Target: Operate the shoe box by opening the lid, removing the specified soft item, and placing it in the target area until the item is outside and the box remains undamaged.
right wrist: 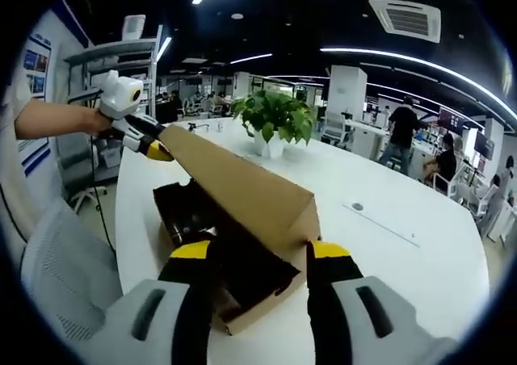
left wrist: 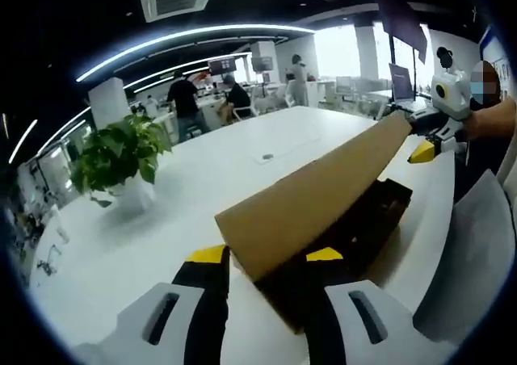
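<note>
A brown cardboard shoe box [right wrist: 242,320] lies on the white table [right wrist: 404,252], with something dark inside [right wrist: 182,207]. Its long brown lid [left wrist: 323,187] is raised off the box and tilted. My left gripper [left wrist: 266,256] has its yellow-tipped jaws on either side of the lid's near end. My right gripper [right wrist: 260,250] clamps the opposite end [right wrist: 275,207] the same way. Each gripper also appears at the far end of the lid in the other's view: the right one [left wrist: 424,149] and the left one [right wrist: 153,148]. The dark contents [left wrist: 380,211] show under the lid.
A potted green plant [left wrist: 121,151] [right wrist: 275,119] in a white pot stands on the table beyond the box. A grey mesh chair [left wrist: 468,252] [right wrist: 56,276] is at the table's edge beside the box. People stand at desks in the background.
</note>
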Demonstrator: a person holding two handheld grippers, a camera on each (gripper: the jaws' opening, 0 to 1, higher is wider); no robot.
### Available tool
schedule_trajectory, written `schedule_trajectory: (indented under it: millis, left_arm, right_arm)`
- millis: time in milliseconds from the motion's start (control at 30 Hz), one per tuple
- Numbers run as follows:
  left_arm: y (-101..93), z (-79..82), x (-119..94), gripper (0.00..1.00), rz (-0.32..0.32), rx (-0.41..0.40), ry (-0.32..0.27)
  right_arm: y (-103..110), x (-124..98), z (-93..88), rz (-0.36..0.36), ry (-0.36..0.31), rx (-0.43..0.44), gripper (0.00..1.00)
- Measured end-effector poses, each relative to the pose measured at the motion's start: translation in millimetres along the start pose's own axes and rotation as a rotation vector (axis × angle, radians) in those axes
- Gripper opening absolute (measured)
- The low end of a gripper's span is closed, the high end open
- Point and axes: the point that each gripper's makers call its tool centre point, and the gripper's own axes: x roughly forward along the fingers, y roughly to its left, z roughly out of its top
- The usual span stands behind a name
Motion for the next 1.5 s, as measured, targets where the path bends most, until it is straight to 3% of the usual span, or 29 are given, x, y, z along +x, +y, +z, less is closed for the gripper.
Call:
schedule_trajectory:
  millis: [533, 933, 1067, 1200, 1500]
  left_arm:
    - [31.7, 20.9, 10, 0.04, 0.096, -0.011, -0.02]
    - [42.4, 33.5, 20, 0.02, 0.129, -0.018, -0.03]
    - [47.2, 36.3, 24, 0.02, 0.139, -0.027, -0.033]
    - [48.6, 38.4, 26, 0.02, 0.145, -0.028, -0.035]
    - [55.8, 42.5, 33, 0.01, 0.145, -0.036, -0.043]
  right_arm:
    - [-24, 9, 17.2, -0.023, -0.027, -0.033, 0.34]
    - [-41, 17, 26.5, -0.051, -0.041, -0.018, 0.3]
    - [-53, 18, 27.2, -0.101, -0.043, -0.059, 0.19]
    - [-57, 20, 23.2, -0.105, -0.033, -0.063, 0.16]
    - [-64, 25, -5.9, -0.121, 0.031, -0.074, 0.13]
